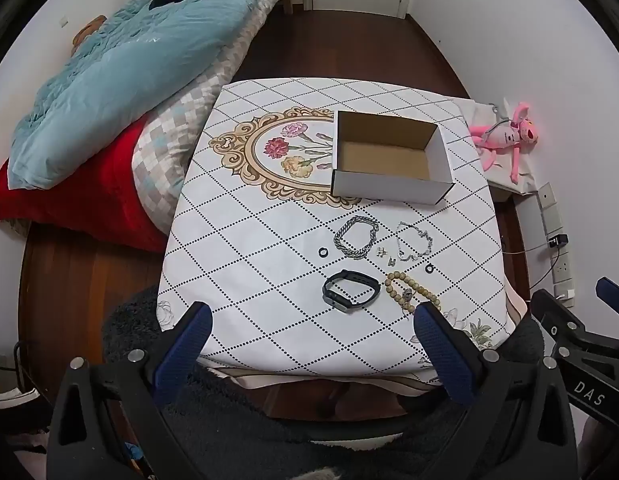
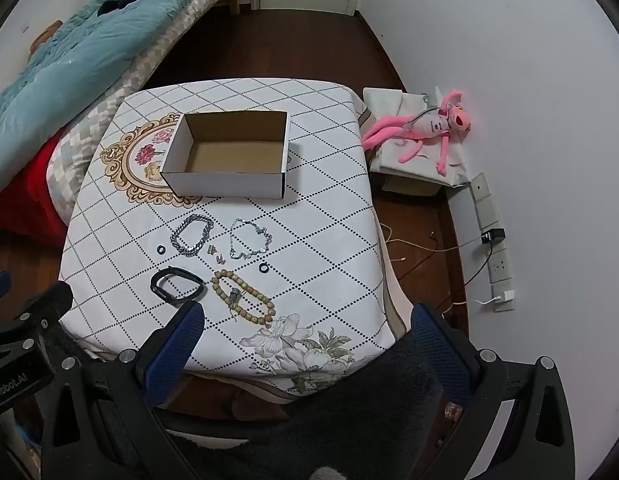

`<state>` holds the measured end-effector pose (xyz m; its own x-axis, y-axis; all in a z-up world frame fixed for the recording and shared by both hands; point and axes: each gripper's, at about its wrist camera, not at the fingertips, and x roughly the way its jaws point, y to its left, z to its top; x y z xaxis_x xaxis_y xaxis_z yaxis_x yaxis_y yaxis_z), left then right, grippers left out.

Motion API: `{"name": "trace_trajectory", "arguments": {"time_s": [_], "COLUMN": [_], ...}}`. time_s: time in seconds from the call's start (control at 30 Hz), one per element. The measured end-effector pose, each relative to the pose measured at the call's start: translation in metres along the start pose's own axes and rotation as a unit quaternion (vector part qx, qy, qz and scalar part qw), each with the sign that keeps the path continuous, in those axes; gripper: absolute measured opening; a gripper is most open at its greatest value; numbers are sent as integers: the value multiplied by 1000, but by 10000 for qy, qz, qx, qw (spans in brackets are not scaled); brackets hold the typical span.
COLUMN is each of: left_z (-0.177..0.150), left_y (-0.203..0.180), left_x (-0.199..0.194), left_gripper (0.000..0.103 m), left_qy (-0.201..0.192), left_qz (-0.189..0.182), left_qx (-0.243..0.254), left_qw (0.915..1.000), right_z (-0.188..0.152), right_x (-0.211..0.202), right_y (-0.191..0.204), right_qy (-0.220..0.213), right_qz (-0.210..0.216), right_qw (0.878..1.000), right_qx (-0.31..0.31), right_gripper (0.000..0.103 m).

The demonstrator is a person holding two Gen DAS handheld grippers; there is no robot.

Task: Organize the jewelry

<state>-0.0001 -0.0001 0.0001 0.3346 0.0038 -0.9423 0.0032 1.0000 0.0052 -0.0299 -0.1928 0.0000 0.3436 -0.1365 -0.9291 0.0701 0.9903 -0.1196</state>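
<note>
Jewelry (image 1: 355, 237) before open box (image 1: 389, 192), unobstructed

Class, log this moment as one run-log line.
left gripper: open | right gripper: open | box: empty | jewelry: on tablecloth

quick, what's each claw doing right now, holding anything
left claw: open wide, holding nothing, above the near table edge.
right claw: open wide, holding nothing.

White letters "DAS" stand on the right gripper (image 1: 613, 300); "nRobot.AI", cut off, on the left gripper (image 2: 13, 292).
</note>
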Motion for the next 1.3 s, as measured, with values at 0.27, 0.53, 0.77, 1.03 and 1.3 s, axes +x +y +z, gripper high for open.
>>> {"name": "trace_trajectory", "arguments": {"time_s": [0.27, 0.53, 0.77, 1.03, 1.3], "left_z": [0, -1, 3, 3, 2], "left_y": [0, -1, -2, -3, -5], "left_x": [0, -1, -3, -6, -12], "left_gripper": [103, 103, 103, 103, 103], "left_qy": [4, -17, -28, -47, -104], "left_qz": [-33, -18, -28, -15, -31], "left_qx": [-7, -2, -3, 14, 39], "left_qw": [10000, 10000, 10000, 10000, 9999], "right_z": [1, 1, -1, 5, 3], "right_x": [0, -2, -4, -7, -14], "right_y": [-2, -4, -4, -6, -9], "right_qy": [-3, -29, -38, -51, -114], "right_qz": [21, -12, -5, -5, -29], "right_qw": [10000, 10000, 10000, 10000, 9999], "right_qx": [-1, 19, 23, 29, 62], "right_gripper": [103, 103, 103, 103, 103]}}
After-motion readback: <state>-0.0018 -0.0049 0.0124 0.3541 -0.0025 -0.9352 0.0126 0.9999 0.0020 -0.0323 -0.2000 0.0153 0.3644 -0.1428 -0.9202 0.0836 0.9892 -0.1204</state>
